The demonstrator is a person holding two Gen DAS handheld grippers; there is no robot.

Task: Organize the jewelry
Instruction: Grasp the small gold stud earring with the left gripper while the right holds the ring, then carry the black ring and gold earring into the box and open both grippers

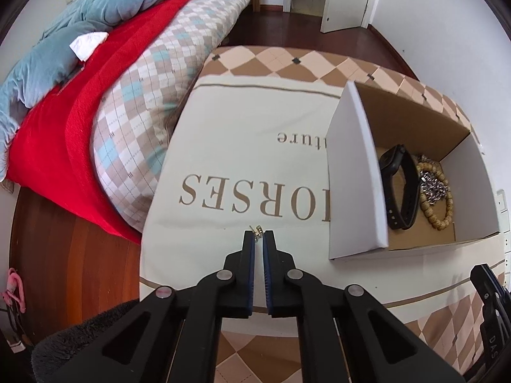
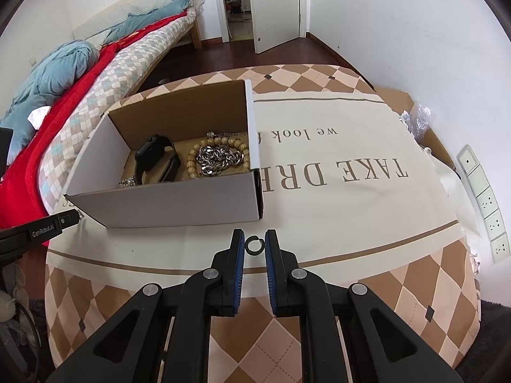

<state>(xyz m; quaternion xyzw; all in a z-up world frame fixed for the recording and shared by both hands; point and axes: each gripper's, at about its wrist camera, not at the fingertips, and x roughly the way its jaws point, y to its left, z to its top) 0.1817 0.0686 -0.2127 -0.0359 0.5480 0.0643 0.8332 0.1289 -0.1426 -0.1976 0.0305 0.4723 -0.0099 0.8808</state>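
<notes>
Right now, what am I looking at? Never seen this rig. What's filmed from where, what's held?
Two handheld two-finger grippers, each with a fisheye camera looking along its fingers. The left view shows the left gripper pinching a small gold-coloured jewelry piece. The right view shows the right gripper open around a small dark open ring on the cream printed cloth. The white cardboard box holds a black smartwatch, a silver chain and a tan beaded bracelet.

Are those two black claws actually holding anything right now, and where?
The left gripper pinches a small gold earring at its fingertips. The right gripper straddles a dark ring without touching it.
</notes>
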